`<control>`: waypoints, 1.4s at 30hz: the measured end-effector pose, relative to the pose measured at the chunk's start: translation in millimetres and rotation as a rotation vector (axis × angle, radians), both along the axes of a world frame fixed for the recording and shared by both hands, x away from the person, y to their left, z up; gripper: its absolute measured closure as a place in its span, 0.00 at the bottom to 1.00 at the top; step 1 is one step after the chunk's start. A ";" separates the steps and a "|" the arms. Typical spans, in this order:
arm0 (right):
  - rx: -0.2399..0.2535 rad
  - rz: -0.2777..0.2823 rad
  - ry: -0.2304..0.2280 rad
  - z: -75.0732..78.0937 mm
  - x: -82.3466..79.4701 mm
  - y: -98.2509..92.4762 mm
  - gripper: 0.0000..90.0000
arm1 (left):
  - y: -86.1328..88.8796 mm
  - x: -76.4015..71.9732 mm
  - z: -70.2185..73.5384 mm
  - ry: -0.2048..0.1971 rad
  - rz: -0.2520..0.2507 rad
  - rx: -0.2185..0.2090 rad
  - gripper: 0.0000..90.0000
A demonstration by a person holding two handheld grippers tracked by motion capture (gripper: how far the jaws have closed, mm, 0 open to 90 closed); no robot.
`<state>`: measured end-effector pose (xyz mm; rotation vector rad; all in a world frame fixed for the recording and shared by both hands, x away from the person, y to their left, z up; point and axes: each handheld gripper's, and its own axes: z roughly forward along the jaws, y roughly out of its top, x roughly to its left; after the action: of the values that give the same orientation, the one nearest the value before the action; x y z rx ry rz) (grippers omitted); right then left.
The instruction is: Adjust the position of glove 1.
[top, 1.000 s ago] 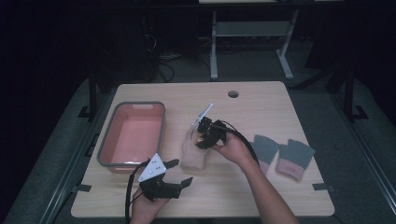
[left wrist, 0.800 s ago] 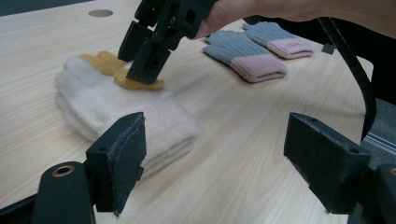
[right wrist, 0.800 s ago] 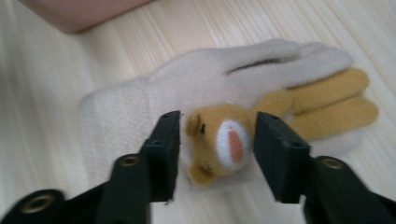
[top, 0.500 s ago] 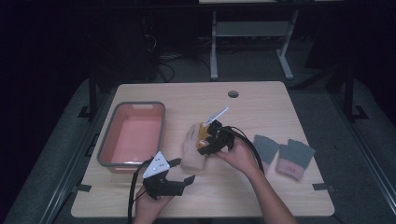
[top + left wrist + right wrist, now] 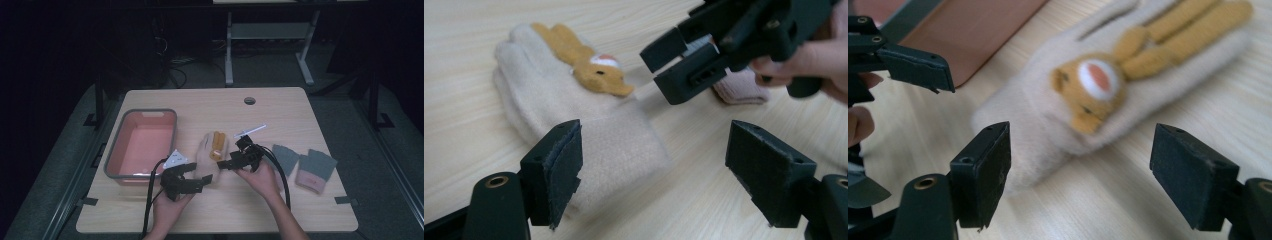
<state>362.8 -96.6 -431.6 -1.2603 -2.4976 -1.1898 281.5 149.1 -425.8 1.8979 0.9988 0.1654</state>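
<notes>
A cream glove (image 5: 212, 150) with an orange rabbit sewn on it lies flat mid-table, fingers pointing away. My right gripper (image 5: 227, 164) is just right of its cuff; its jaws have just been opening and now stand open, with no pad touching the glove. In the right gripper view the glove (image 5: 1048, 115) lies just beyond the right gripper (image 5: 1080, 155). My left gripper (image 5: 202, 180) is open at the near side of the cuff. In the left gripper view the glove (image 5: 574, 115) lies ahead of the left gripper (image 5: 654, 150), with the right gripper (image 5: 679, 65) above the cuff.
A pink tray with a grey rim (image 5: 116, 150) stands left of the glove, near the left gripper. A grey pair of gloves with pink cuffs (image 5: 310, 167) lies on the right. A round cable hole (image 5: 249, 100) is at the table's far side.
The cream glove, held up off the table by the right gripper, now lies flat. The right gripper came down and opened, letting it go. The left gripper edged toward the cuff.
</notes>
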 end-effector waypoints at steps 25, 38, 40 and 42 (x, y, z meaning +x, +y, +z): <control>0.035 -0.060 0.023 -16.8 -1.8 -5.0 0.30 | -5.0 32.1 -23.6 0.145 0.165 0.093 0.27; 0.032 -0.079 0.032 -14.6 3.4 -8.2 0.37 | -8.0 43.2 -36.7 0.242 0.121 0.031 0.44; 0.026 -0.074 0.034 -17.2 5.2 -6.5 0.38 | -7.9 44.4 -36.8 0.252 0.109 0.030 0.46; 0.011 -0.065 0.035 -19.0 5.2 -6.1 0.39 | -8.3 45.8 -36.9 0.255 0.096 0.032 0.47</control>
<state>368.0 -102.7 -450.6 -1.3571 -2.4398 -1.1826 327.3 140.8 -462.6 1.9337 1.2660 -0.0068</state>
